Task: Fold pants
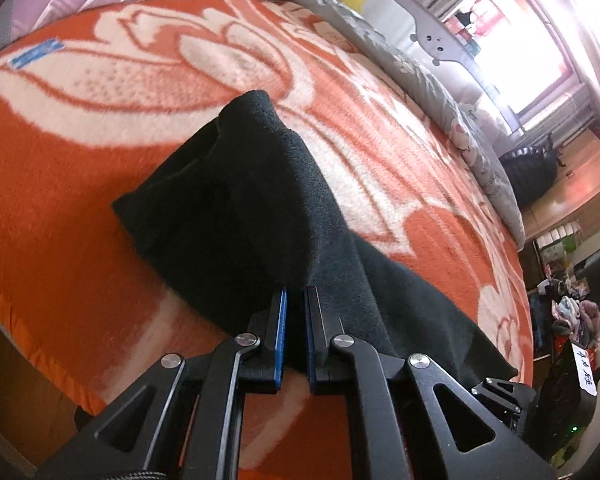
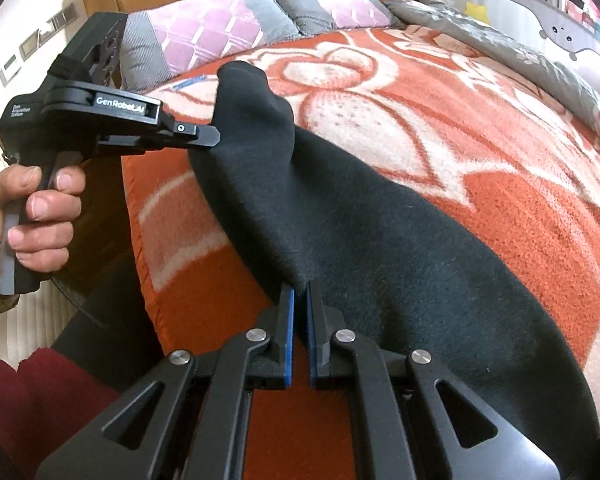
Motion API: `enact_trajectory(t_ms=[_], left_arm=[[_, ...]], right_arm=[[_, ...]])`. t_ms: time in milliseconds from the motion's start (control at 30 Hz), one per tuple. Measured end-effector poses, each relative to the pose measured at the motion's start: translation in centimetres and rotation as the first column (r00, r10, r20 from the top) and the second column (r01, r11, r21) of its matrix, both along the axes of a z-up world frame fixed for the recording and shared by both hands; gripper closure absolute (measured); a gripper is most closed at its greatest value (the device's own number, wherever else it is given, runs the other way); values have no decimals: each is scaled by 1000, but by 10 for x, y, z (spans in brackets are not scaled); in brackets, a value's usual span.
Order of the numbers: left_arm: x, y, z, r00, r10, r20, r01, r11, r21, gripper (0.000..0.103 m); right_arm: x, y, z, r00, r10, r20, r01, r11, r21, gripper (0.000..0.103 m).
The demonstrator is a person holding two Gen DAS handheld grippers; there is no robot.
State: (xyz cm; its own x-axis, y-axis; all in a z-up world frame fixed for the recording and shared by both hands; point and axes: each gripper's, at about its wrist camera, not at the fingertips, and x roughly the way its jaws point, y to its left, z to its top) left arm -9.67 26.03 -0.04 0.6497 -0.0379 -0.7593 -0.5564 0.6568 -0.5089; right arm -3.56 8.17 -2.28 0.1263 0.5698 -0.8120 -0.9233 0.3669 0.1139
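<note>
1. Left gripper (image 1: 295, 294): fingers clenched on the near edge of the black pants (image 1: 236, 208); best kept pinched and level.
2. Pants draped over the orange blanket (image 2: 520, 208) on the bed, near edge raised.
3. Right gripper (image 2: 300, 290): fingers likewise clamped on the hem; best carried across evenly, both ends matched.

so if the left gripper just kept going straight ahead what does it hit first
The black pants it already pinches: the left gripper is shut on their edge, so the bunched fabric lies directly ahead. Beyond that is the orange floral blanket, though depth is unclear.
</note>
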Motion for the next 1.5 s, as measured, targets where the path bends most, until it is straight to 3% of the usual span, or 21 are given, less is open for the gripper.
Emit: enact_trajectory(t_ms=[200,467,567,633,800,900,1100,1167,1367,1500], left_arm=[[-13,8,-17,999,40,-4,-40,998,-48,98],[-18,6,-24,999,36,-29,-38,998,-53,96],[-21,6,-19,998,50,-39,-52,997,-55,75],[-23,8,-12,997,69,-32,-71,996,-51,52],[-18,19,2,992,113,-64,-115,992,-41,30],[-11,25,6,990,121,-69,-125,991,-51,30],[7,40,6,968,186,-167,-173,981,89,30],[3,45,-2,959,206,-196,-189,977,102,30],[-18,60,-31,940,231,-253,-225,973,51,30],[-19,65,-38,948,222,-228,-225,974,16,30]], right_arm=[[-1,6,-7,1000,-4,6,4,1000,-26,97],[-1,7,-13,1000,-13,-9,12,999,-43,91],[1,7,-9,999,-21,-35,20,1000,-24,81],[2,3,-3,998,-24,-62,25,1000,11,68],[8,-8,11,994,-55,-95,63,995,81,67],[21,-15,16,987,-103,-127,117,987,110,67],[85,-17,28,947,-264,-182,291,946,143,66],[112,-3,19,930,-296,-219,323,942,94,66],[134,36,-6,946,-247,-209,253,967,3,66],[134,65,-28,964,-193,-185,181,980,-78,67]])
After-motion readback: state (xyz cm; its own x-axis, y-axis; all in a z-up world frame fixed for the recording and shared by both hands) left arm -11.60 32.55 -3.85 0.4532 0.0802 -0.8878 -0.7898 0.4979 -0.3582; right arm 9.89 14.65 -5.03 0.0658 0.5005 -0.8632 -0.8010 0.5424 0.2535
